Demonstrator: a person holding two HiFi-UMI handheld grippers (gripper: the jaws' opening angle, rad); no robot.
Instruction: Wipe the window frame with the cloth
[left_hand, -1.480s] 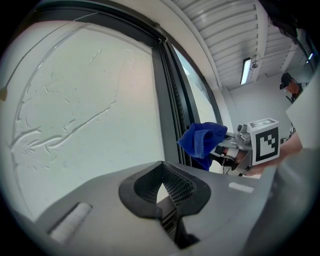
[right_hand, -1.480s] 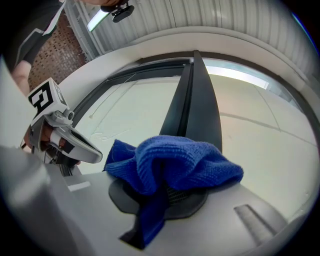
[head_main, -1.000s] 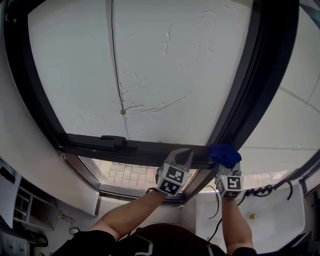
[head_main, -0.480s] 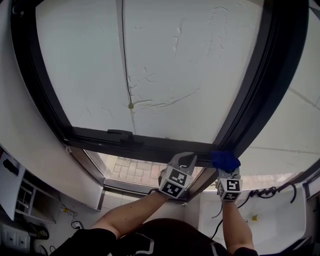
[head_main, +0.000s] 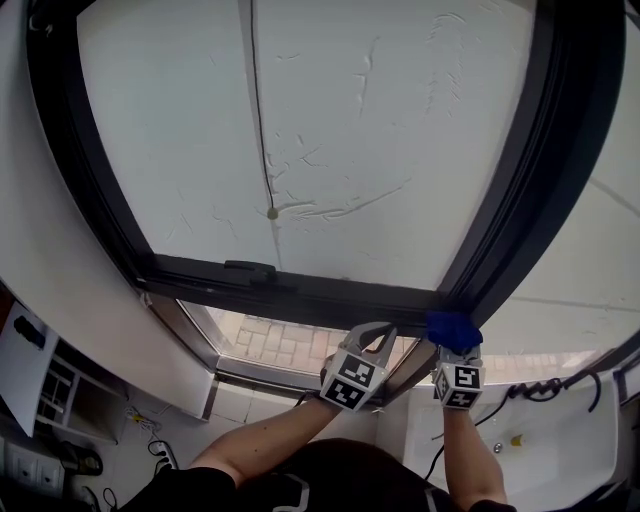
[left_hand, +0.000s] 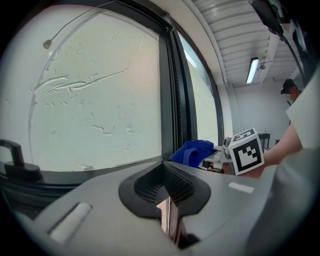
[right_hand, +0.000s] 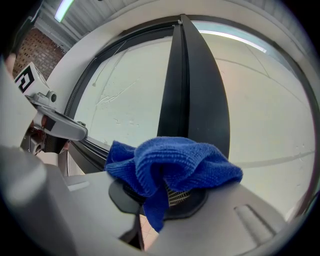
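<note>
Right gripper (head_main: 452, 350) is pinching the blue cloth (right_hand: 175, 160). The jaws are closed on a fold low in the wad, and the rest mushrooms over the jaw tips toward the window.

Directly ahead of those tips is the dark window frame (head_main: 300, 295), at the corner where the bottom rail meets the upright (right_hand: 192, 90). In the head view the cloth sits right at that corner. I can't confirm actual contact.

Left gripper (head_main: 372, 338) is just beside the right one, on its left. Its jaws are pressed together with nothing between them, and it points at the bottom rail.

Handling, my read:
- The cloth is a knit microfibre type: light, limp, no stiffness. It only pushes where the jaws back it.
- The grip looks narrow against the loose bulk, so drag along the rail could pull the fold out. A deeper bite, near the middle of the wad, would be safer.
- The loose lobe conforms well to the frame's grooves, so light pressure should do.
- The frame is rigid. The pane (head_main: 350, 130) next to it shows cracked, flaky marks, so keep the hard jaw tips off it.
</note>
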